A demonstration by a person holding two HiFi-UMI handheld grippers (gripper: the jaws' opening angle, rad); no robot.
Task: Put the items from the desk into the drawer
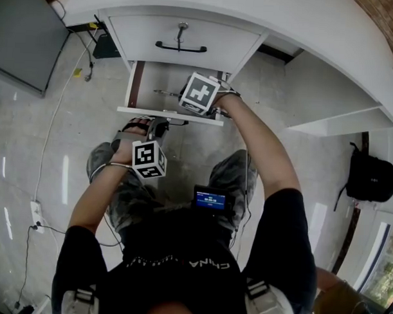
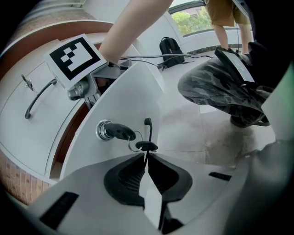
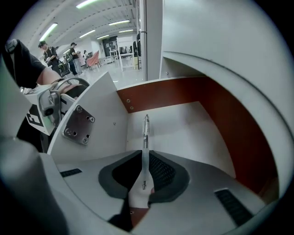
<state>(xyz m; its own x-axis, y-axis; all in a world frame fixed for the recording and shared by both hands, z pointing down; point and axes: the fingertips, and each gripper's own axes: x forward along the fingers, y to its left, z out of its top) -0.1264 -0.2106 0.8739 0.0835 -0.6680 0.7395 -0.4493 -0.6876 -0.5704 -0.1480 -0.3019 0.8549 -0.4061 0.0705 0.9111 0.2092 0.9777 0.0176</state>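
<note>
- Right gripper view: the right gripper (image 3: 145,156) has its dark ribbed jaws pressed together on a slim, clear plastic pen (image 3: 145,131), which runs straight out ahead past the tips.
- That pen sits inside the open white drawer with reddish-brown inner walls (image 3: 220,119), above its pale floor; I cannot tell whether the far end of the pen touches the floor.
- A square metal plate with screws (image 3: 79,125) is fixed to the white panel on the left of this view, and part of the other tool shows beyond that panel.
- Left gripper view: the left gripper (image 2: 146,158) has its jaws closed too, and pinched at their tips is a black-headed spare key (image 2: 146,146).
- A thin wire ring (image 2: 133,143) joins this key to a second black-headed key (image 2: 118,132), which is pushed into the round silver lock on the white drawer front (image 2: 119,96).
- Head view: the open drawer sticks out from under the white desk (image 1: 304,22) – the right tool's marker cube is over its inside, while the left tool is at the outer face of its front, near the seated person's knees.
- Directly above it, a closed white drawer (image 1: 207,32) carries a black bar handle (image 1: 181,48).
- A black backpack (image 1: 371,178) lies on the grey floor well off to the right.
</note>
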